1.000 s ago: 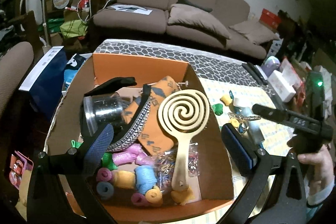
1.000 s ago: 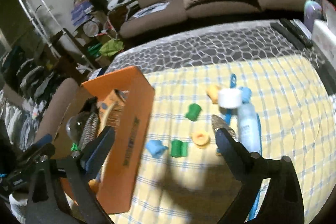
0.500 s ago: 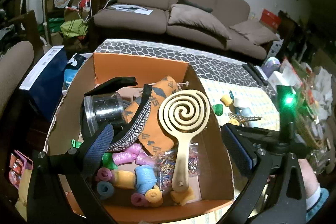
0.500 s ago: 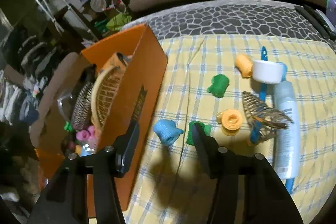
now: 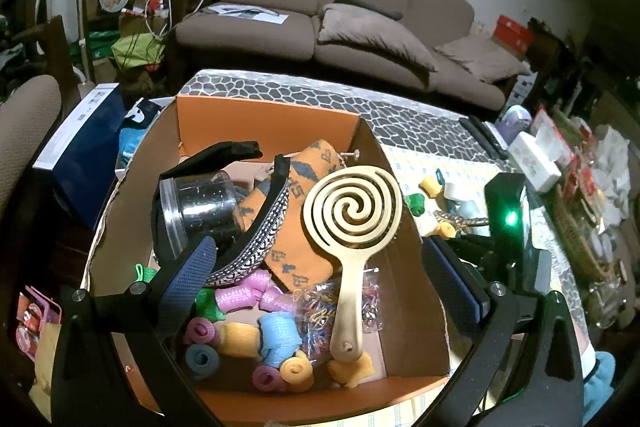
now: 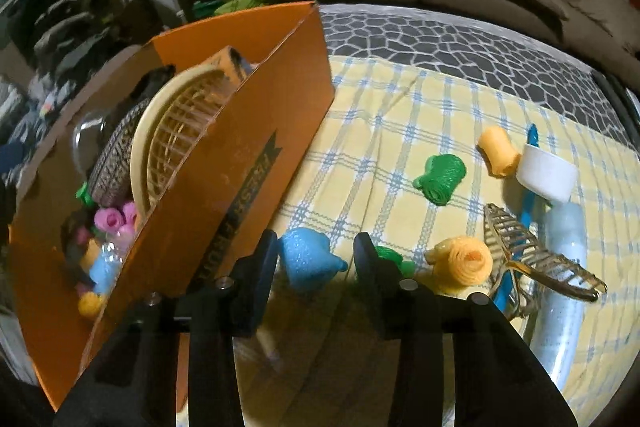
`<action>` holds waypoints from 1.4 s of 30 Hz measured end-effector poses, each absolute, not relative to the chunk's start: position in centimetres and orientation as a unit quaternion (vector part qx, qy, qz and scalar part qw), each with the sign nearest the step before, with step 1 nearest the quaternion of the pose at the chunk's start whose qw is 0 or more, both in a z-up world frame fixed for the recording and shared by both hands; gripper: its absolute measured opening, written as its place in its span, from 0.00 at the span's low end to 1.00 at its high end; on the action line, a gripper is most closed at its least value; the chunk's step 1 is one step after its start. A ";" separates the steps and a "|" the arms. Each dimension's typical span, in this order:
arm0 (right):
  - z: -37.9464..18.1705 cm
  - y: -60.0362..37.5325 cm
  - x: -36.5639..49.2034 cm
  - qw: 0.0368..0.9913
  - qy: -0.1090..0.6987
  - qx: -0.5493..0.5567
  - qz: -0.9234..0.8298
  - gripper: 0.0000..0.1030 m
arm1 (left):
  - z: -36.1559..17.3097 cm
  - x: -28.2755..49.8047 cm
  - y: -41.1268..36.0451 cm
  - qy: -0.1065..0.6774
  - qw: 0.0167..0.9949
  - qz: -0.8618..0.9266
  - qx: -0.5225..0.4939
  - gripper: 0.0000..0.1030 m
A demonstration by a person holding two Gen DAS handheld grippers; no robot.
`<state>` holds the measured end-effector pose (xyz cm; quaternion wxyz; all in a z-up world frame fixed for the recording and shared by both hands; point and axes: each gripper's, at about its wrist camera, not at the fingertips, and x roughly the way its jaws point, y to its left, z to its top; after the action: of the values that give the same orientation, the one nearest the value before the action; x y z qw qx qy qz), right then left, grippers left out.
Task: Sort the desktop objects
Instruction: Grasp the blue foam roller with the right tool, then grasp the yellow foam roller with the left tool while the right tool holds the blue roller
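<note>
The blue foam roller (image 6: 306, 259) lies on the yellow checked cloth (image 6: 400, 115) just beside the orange box (image 6: 256, 147), and it sits between the two fingers of the right gripper (image 6: 316, 255), whose jaws are closing around it; whether the pads already press on it cannot be told, though a sliver of gap shows on each side. A green roller (image 6: 390, 257) lies just behind the right finger, an orange roller (image 6: 464, 263) next to it, and a gold leaf-shaped hair clip (image 6: 536, 259) rests partly over a pale bottle (image 6: 564, 259). Farther off lie another green roller (image 6: 440, 177), a second orange roller (image 6: 498, 151) and a white cap (image 6: 546, 173). The left gripper (image 5: 320, 283) hovers over the box (image 5: 264, 115) with its jaws wide apart and nothing between them; below it lie a spiral wooden brush (image 5: 352, 219), a clear jar (image 5: 200, 207), a patterned headband (image 5: 256, 239) and many coloured rollers (image 5: 276, 339).
</note>
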<state>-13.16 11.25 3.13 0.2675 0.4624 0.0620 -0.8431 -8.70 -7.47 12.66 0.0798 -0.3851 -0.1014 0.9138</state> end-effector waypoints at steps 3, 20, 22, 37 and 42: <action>2.5 10.5 -12.9 0.271 0.100 0.462 -0.839 0.40 | 12.6 -8.7 -7.5 -0.103 0.079 0.914 -0.385 1.00; 6.3 13.8 -12.2 0.269 0.016 0.443 -0.855 0.34 | 13.1 -8.5 -3.8 -0.088 0.128 0.914 -0.374 1.00; 7.6 15.8 -12.3 0.263 -0.026 0.437 -0.860 0.34 | 13.3 -8.2 -2.3 -0.072 0.147 0.915 -0.369 1.00; 12.6 25.0 -11.3 0.234 -0.119 0.398 -0.879 0.34 | 9.2 -10.0 10.1 0.100 0.185 0.884 -0.417 0.99; 13.2 26.9 -10.7 0.235 -0.138 0.389 -0.880 0.34 | 8.5 -11.7 13.0 0.134 0.179 0.875 -0.429 0.97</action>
<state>-10.75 26.93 13.24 0.2351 0.3887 -0.1375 -0.8802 -11.72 12.98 8.50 0.1791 -0.4289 0.1342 0.8752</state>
